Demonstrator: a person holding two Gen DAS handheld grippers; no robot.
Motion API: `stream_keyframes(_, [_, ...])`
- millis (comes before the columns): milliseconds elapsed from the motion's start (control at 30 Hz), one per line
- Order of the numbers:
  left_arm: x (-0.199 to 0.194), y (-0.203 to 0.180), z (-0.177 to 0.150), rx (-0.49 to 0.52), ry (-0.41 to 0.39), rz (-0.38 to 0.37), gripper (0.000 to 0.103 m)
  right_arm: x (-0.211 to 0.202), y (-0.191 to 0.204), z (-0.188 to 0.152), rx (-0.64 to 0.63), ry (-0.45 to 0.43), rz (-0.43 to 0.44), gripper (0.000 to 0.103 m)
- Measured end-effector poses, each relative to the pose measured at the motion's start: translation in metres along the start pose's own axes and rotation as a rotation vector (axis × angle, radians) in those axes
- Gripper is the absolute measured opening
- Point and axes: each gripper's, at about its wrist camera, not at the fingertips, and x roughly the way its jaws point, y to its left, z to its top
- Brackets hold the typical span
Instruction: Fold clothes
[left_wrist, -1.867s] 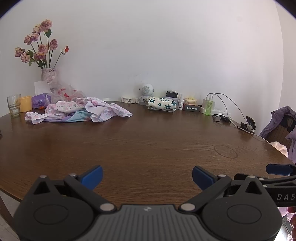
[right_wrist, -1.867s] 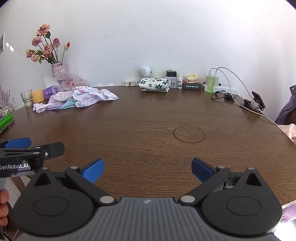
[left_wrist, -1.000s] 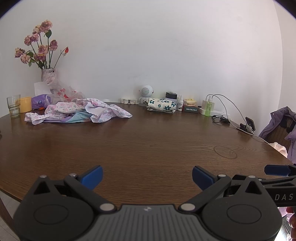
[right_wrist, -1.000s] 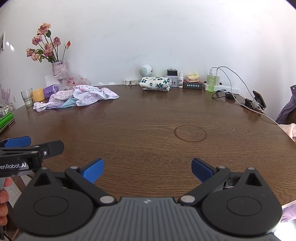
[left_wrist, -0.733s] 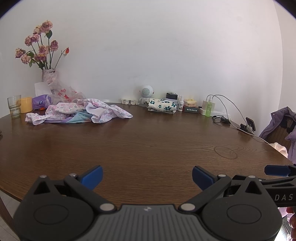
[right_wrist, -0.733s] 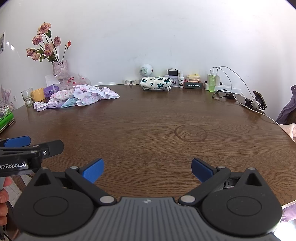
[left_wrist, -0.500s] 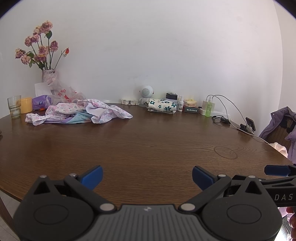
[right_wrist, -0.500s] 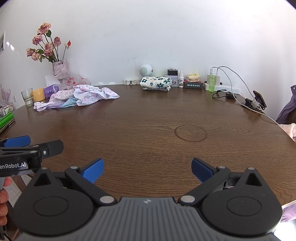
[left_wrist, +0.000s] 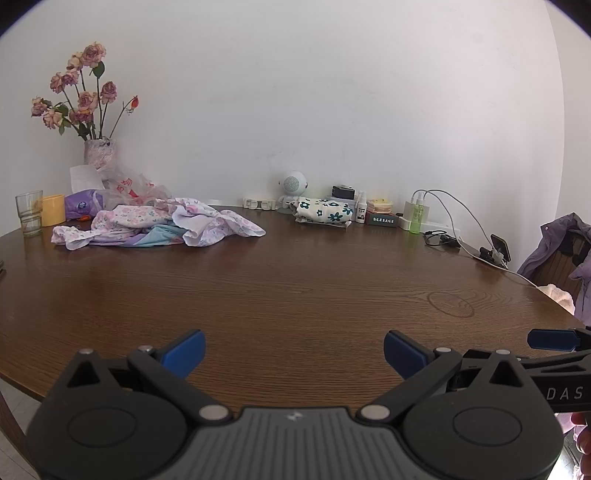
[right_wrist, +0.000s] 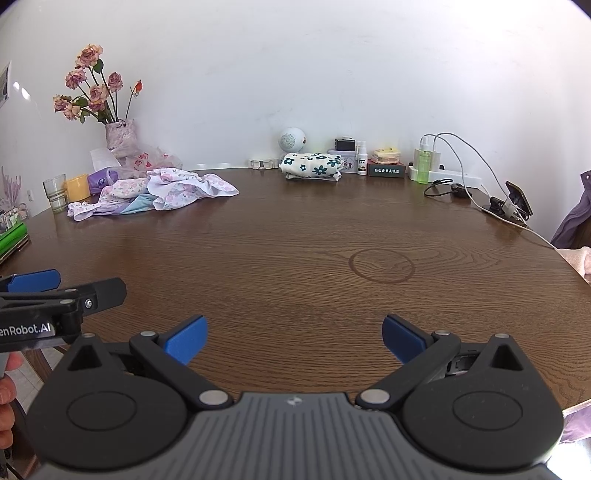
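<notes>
Room: a white wall is standing behind a round, dark wood tabletop (left_wrist: 295, 288) that is filling both views.
Far left: a drinking glass (left_wrist: 28, 213) and a yellow cup (left_wrist: 53, 209) are sitting at the tabletop's edge, with a vase of dried roses (left_wrist: 99, 155) rising behind them.
Clothes: a loose pile of clothes (left_wrist: 159, 227), pale floral pieces over something light blue, is lying crumpled on the far left part of the tabletop, just in front of the vase and well apart from both tools.
Handling: the pile is looking light, limp and thin, likely to sag and slide on the smooth wood; an outer hem or corner of the top floral piece is probably the place to pinch, so one garment is peeling off alone.
Centre back: a folded flower-print garment (left_wrist: 323, 215) is resting by the wall beside a small round white speaker (left_wrist: 293, 183) and little bottles.
Right back: a power strip with cables (right_wrist: 448, 175) and a clipped phone (right_wrist: 517, 197) are lying near the edge.
Left gripper (left_wrist: 293, 352): its blue fingers (left_wrist: 184, 350) are standing wide apart, holding nothing, hovering over the near edge.
Right gripper (right_wrist: 295, 338): its fingers (right_wrist: 402, 338) are likewise spread and empty, pointing across bare wood.
Progress: folding of the pile is not yet beginning, judging by its crumpled state.
</notes>
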Motion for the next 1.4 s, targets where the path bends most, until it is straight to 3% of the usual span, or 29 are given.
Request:
stream_keyframes(1067, [0.007, 0.011, 0.007, -0.006, -0.013, 0.015, 0.103, 0.01, 0.005, 0.013, -0.013, -0.004, 0.019, 0.103])
stream_keyframes(1400, [0.027, 0.025, 0.029, 0.013, -0.013, 0.048, 0.103, 0.032, 0.018, 0.037, -0.107, 0.017, 0.079, 0.103])
